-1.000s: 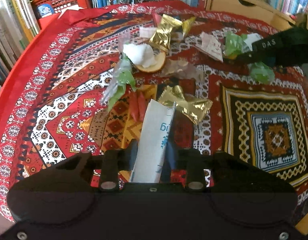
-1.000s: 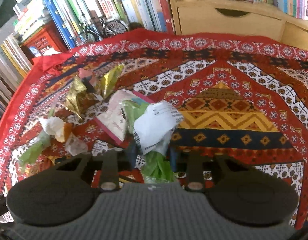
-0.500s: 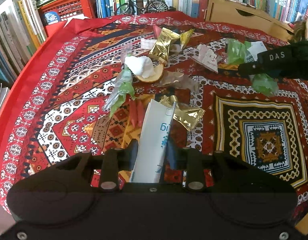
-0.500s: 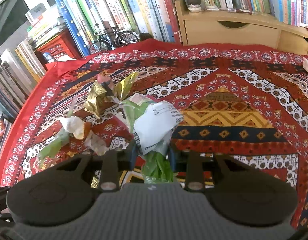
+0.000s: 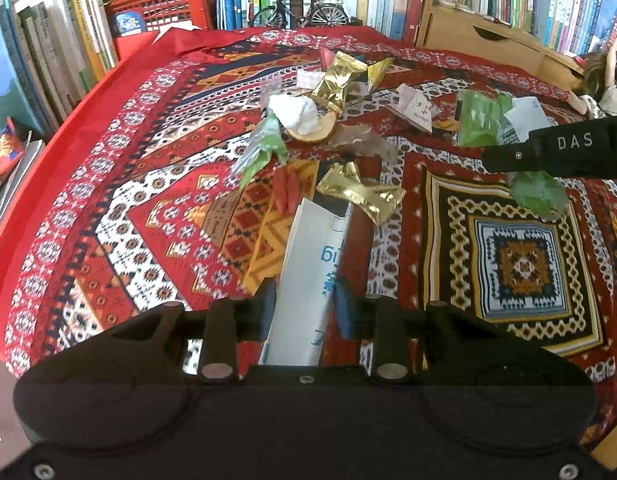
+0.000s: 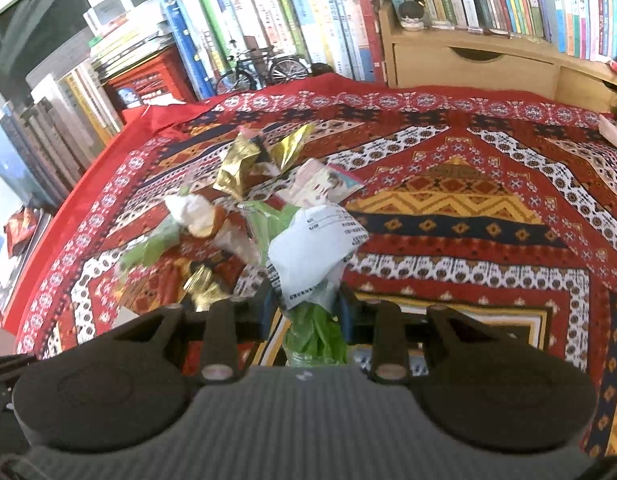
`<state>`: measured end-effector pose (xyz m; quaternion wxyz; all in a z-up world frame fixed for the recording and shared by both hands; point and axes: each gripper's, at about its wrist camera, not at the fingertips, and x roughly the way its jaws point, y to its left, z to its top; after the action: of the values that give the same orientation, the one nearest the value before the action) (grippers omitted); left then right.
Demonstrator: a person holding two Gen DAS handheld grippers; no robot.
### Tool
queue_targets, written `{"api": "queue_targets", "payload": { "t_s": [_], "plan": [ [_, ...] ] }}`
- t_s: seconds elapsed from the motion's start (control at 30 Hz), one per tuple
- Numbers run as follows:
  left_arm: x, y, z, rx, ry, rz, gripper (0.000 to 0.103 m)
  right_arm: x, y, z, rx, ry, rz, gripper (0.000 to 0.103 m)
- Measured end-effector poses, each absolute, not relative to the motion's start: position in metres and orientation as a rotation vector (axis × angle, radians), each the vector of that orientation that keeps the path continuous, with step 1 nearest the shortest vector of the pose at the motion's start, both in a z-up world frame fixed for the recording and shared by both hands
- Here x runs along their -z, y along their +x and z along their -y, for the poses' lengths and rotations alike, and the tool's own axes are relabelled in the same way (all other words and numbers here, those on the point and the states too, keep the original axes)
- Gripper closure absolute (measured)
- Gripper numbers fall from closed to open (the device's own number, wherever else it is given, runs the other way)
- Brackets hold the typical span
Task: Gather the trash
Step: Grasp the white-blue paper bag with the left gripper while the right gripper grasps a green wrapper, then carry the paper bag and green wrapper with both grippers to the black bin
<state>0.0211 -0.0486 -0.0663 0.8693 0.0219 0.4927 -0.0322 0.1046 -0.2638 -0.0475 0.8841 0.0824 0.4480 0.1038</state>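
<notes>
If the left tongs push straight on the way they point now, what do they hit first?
Probably the gold wrapper, just beyond the tip of the white-and-blue packet the left tongs hold, with the patterned cloth under it. Depth is hard to judge.

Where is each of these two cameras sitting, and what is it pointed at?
Left wrist: rides on the left gripper, looking down over the cloth at scattered trash; its own fingers pinch a white wrapper, and the right gripper shows at right.
Right wrist: rides on the right gripper, facing the bookshelf; its fingers pinch a receipt with green plastic.
Shared: the cloth, gold wrappers, toy bicycle.
</notes>
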Motion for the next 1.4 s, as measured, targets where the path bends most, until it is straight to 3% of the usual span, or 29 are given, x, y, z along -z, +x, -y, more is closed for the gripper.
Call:
{"api": "queue_targets", "payload": {
  "t_s": [0.8, 1.4],
  "plan": [
    [0.060, -0.132, -0.029, -0.001, -0.016, -1.027, 0.073, 0.040, -0.045, 0.181, -0.317, 0.096, -0.969, 0.066],
    [0.108, -0.203, -0.063, -0.016, -0.119, -1.166, 0.073, 0.100, -0.131, 0.130, -0.429, 0.040, -1.128, 0.065]
  ]
}}
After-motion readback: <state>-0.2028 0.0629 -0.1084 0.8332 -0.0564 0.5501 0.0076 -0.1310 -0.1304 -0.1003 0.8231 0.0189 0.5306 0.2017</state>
